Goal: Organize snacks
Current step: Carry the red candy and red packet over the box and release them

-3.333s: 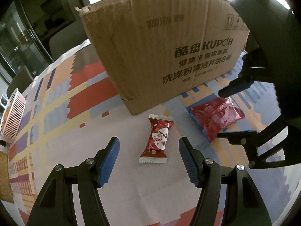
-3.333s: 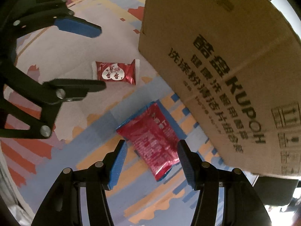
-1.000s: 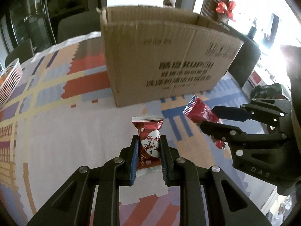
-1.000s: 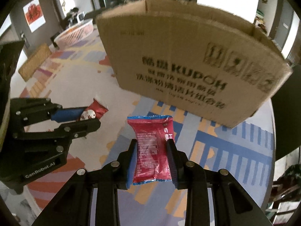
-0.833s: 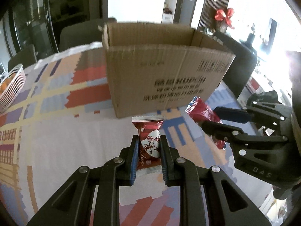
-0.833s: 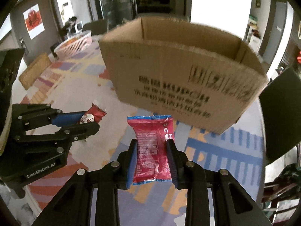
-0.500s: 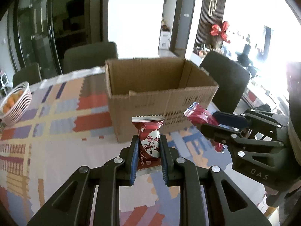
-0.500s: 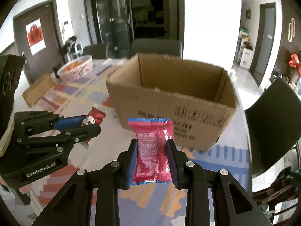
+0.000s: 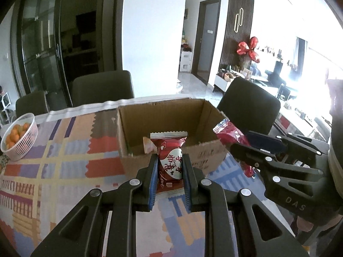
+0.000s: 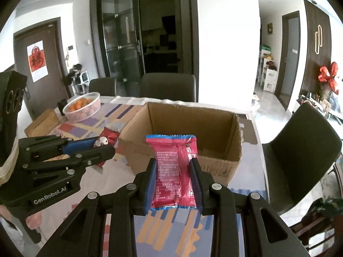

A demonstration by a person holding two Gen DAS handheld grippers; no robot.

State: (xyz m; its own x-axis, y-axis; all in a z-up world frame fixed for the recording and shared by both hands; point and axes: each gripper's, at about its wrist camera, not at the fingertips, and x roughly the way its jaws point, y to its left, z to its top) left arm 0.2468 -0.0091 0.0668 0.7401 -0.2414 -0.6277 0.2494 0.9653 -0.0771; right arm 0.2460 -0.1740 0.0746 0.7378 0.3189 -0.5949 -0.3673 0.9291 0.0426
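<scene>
Between the left gripper's (image 9: 169, 169) blue-padded fingers (image 9: 152, 177), a dark red candy packet (image 9: 170, 160) with a white heart label is pinched upright, clear of the tabletop (image 9: 53, 167). The right gripper (image 10: 173, 180) likewise pinches a pink-red snack pouch (image 10: 174, 171) by its side edges, printed back facing the camera. Three seconds ago both snacks lay flat on the patterned cloth beside the cardboard box (image 9: 167, 115), with fingers spread around them; now both are lifted, and the view has risen from the box's printed side wall to looking down into its open top. Each packet hangs just short of the near rim, the two grippers side by side. The box interior looks largely empty, though its floor is partly hidden. That suggests the pickup is finished and the carry nearly done; what likely remains is moving forward over the rim and releasing. Farther back on the left, a white basket of oranges (image 9: 18, 137) sits well apart.
</scene>
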